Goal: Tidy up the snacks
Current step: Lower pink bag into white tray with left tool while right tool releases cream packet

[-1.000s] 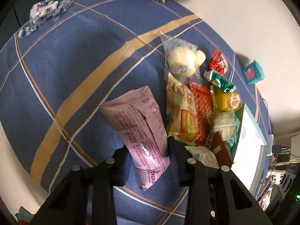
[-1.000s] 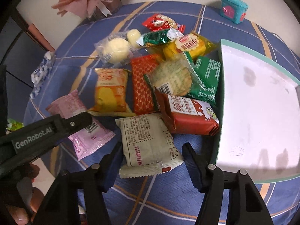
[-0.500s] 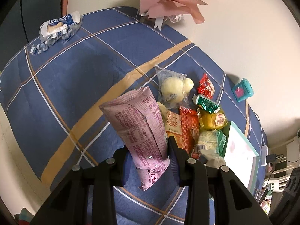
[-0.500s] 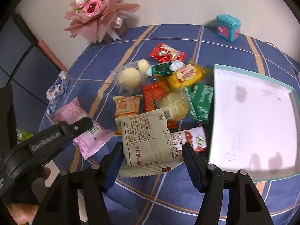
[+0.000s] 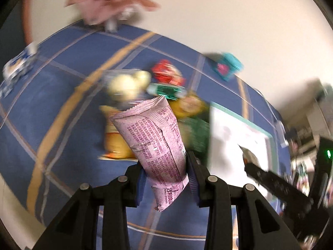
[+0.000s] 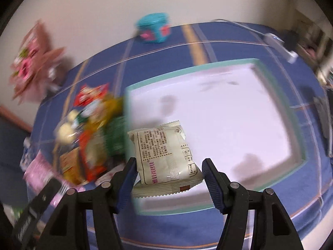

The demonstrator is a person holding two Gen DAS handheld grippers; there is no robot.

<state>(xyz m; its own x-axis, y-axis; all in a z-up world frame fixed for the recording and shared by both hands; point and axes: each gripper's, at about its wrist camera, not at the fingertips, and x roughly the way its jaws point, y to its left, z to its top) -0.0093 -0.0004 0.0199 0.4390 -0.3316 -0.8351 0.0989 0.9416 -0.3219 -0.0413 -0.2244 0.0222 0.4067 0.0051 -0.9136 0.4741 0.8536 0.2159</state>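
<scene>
Left wrist view shows the left gripper (image 5: 165,179) clenched on a pink snack packet (image 5: 155,143), both pads pressed against its lower sides, the packet standing up and away from the camera with its printed back facing the lens and its crimped bottom end hanging between the fingers. It is held above the blue plaid tablecloth (image 5: 52,112), clear of the surface. Behind it, blurred, lies the snack pile: a clear bag of pale round buns (image 5: 127,84), a red packet (image 5: 167,74), a green wrapper (image 5: 167,89) and a yellow-orange packet (image 5: 113,139). To the right sits the white tray (image 5: 235,137) with a teal rim, and past it a teal box (image 5: 226,67) near the wall; a pink bouquet (image 5: 110,0) stands at the far edge of the table. Right wrist view shows the right gripper (image 6: 169,177) grasping a cream snack packet (image 6: 166,156), fingers closed on its two side edges, printed back upward. The packet hangs over the near left part of the white tray (image 6: 229,112), above its floor; whether it touches the tray cannot be told. The blurred snack pile (image 6: 91,133) lies just left of the tray rim, and the other gripper with its pink packet (image 6: 39,168) shows at lower left.
</scene>
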